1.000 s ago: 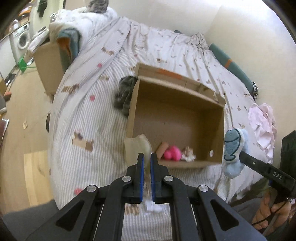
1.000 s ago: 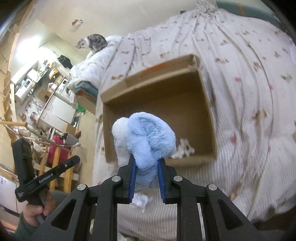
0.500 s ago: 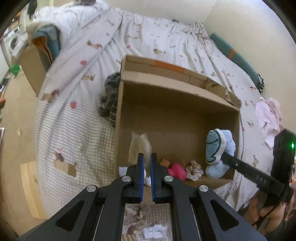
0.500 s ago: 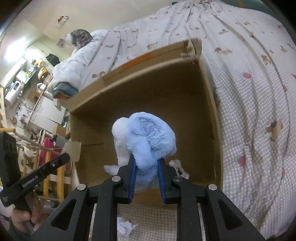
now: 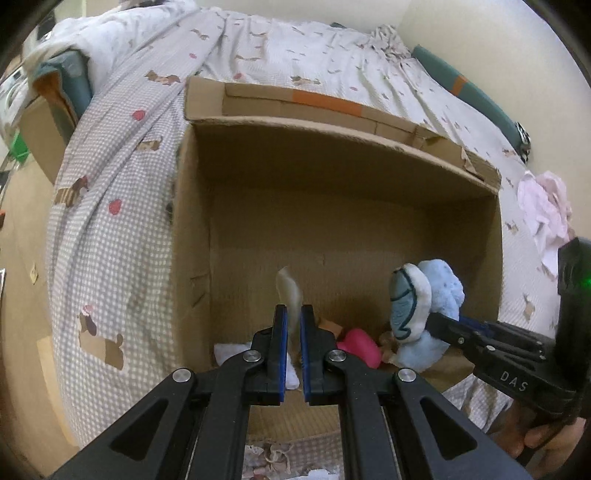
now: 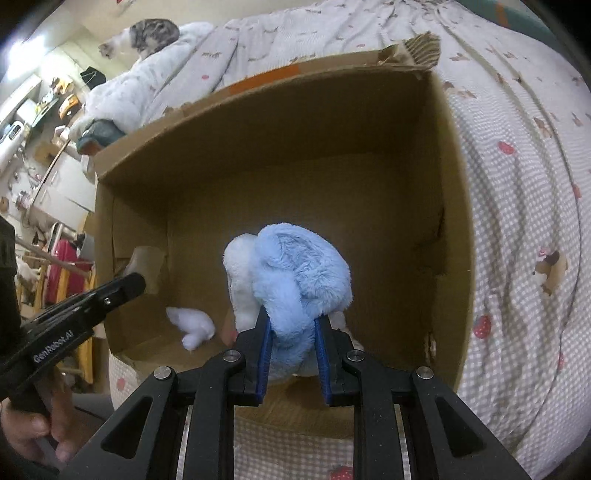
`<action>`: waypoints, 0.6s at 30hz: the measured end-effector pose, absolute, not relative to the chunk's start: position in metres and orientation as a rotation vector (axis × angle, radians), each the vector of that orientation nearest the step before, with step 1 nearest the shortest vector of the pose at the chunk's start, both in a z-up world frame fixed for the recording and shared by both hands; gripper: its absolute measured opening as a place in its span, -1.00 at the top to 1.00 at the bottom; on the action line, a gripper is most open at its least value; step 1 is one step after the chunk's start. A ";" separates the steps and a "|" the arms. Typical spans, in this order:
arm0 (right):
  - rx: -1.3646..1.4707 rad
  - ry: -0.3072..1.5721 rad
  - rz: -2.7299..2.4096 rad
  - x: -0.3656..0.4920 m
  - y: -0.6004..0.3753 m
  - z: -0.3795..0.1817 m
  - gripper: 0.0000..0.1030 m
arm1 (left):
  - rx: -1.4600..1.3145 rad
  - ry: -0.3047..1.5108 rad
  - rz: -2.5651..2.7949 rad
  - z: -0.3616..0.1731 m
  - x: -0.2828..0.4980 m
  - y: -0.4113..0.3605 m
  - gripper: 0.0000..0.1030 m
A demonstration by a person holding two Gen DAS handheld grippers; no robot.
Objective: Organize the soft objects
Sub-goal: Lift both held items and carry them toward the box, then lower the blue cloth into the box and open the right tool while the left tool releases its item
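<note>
While both grippers hang over the open box: two soft items are about to go in.

Scene: a cardboard box (image 5: 369,155) sits on a bed (image 5: 110,229) covered with a checked, printed sheet.

Left gripper (image 5: 290,336): jaws clenched on a thin beige piece of cloth (image 5: 290,291), which stands up between them above the box floor, on the box's left side in the left wrist view.

Right gripper (image 6: 291,332): jaws grasping a fluffy blue-and-white plush toy (image 6: 295,273), squeezed at its base; the toy hangs inside the box mouth, over the near right part.

Already in the box: a pink soft item (image 5: 360,347), a small white fluffy piece (image 6: 192,326) and, beside the pink one, a pale crumpled bit too hidden to name.

Left outside: a pink-white bundle of fabric (image 5: 546,210) lies on the sheet beyond the box's right wall.

Progress, as a judgement: part-way through; several items are boxed, two are held over the box and not yet let go, and at least one fabric bundle awaits collection.

Background: a cat (image 6: 147,35) sits on the white duvet at the far end of the bed.
</note>
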State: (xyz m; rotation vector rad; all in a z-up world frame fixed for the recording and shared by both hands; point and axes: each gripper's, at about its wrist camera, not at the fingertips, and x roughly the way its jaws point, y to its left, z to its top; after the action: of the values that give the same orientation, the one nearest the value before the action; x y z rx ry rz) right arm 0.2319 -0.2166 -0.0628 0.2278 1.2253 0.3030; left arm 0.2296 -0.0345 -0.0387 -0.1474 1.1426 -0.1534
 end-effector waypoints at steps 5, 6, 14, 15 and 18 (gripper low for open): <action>0.200 1.244 0.307 0.237 -0.210 -0.069 0.53 | -0.122 1.175 -0.127 -0.051 0.231 -0.034 0.87; 0.209 1.248 0.313 0.239 -0.209 -0.070 0.53 | -0.127 1.181 -0.120 -0.054 0.231 -0.032 0.87; 0.188 1.271 0.316 0.244 -0.202 -0.078 0.50 | -0.182 1.188 -0.143 -0.054 0.231 -0.030 0.74; 0.194 1.268 0.316 0.245 -0.202 -0.077 0.47 | -0.176 1.182 -0.142 -0.053 0.230 -0.030 0.67; 0.206 1.261 0.308 0.244 -0.206 -0.078 0.28 | -0.159 1.172 -0.133 -0.050 0.230 -0.032 0.44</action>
State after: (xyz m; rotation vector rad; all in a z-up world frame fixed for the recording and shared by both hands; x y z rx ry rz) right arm 0.2443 -0.2061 -0.0780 0.2060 1.2611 0.3077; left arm 0.2295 -0.0319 -0.0498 -0.1591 1.1718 -0.1331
